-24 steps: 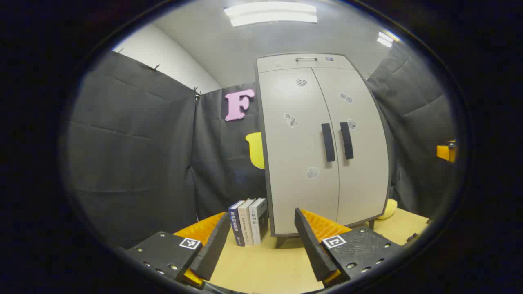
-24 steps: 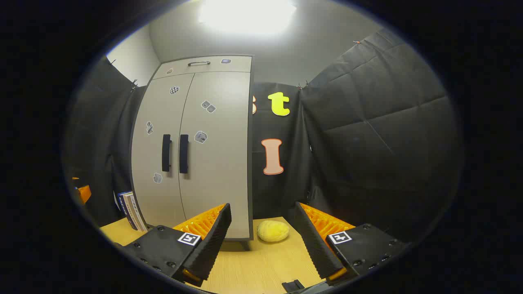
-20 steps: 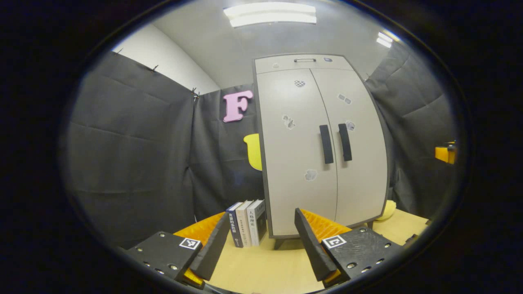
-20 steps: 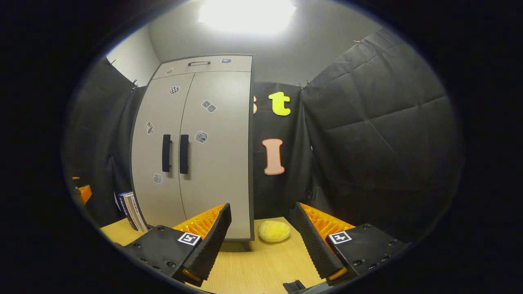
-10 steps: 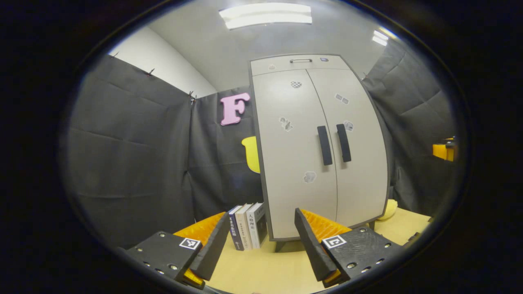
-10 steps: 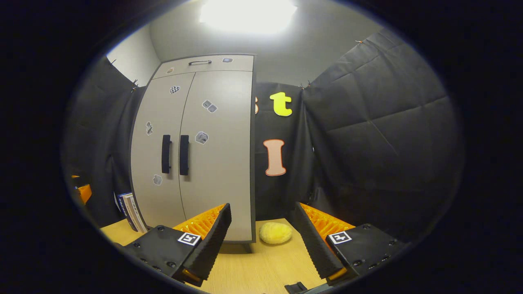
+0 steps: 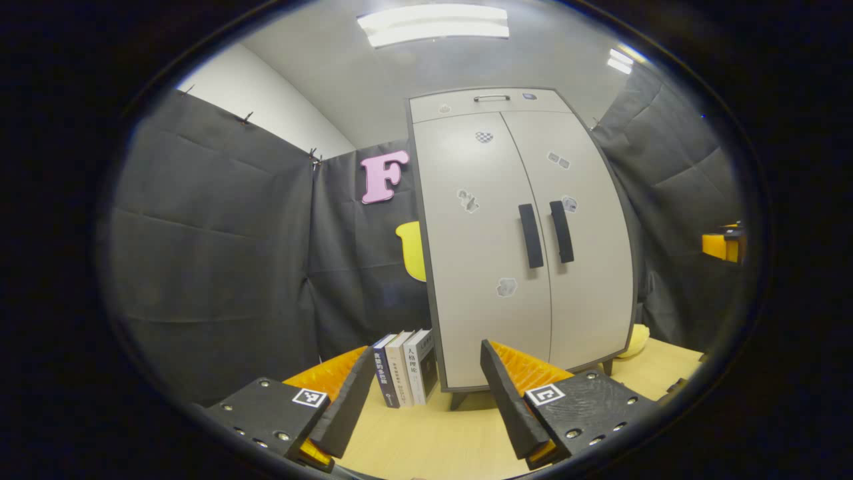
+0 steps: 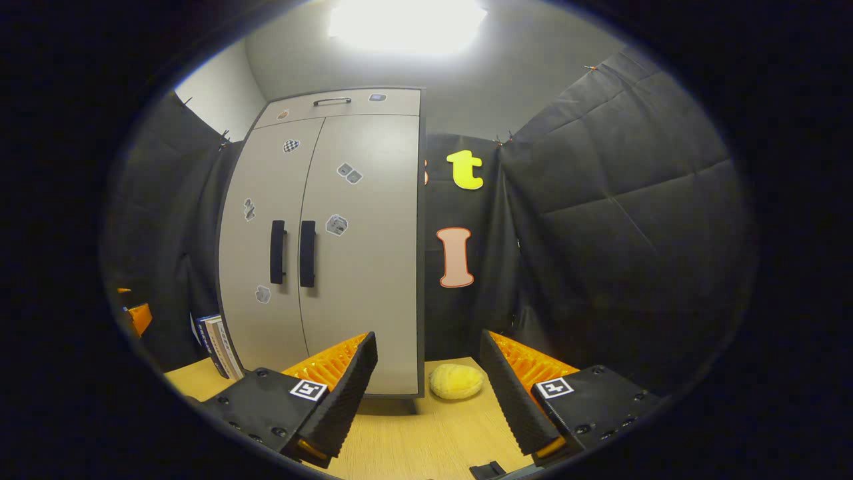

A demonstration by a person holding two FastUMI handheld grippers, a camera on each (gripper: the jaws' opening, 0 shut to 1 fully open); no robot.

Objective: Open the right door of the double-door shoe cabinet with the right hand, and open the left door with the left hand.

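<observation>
Both doors of the shoe cabinet (image 7: 520,240) are sitting closed ahead of the left gripper (image 7: 426,393) and right gripper (image 8: 426,390), each gaping wide, holding nothing. Sticker details are staying illegible.

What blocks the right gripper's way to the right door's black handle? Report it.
Nothing visible does. The open right gripper faces open space up to the black vertical handle on the closed grey right door; the yellow sponge sits low beside the cabinet.

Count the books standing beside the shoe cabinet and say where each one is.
3, upright in a row on the table, left of the shoe cabinet: dark-spined book outermost, pale book in the middle, third book nearest the cabinet.
</observation>
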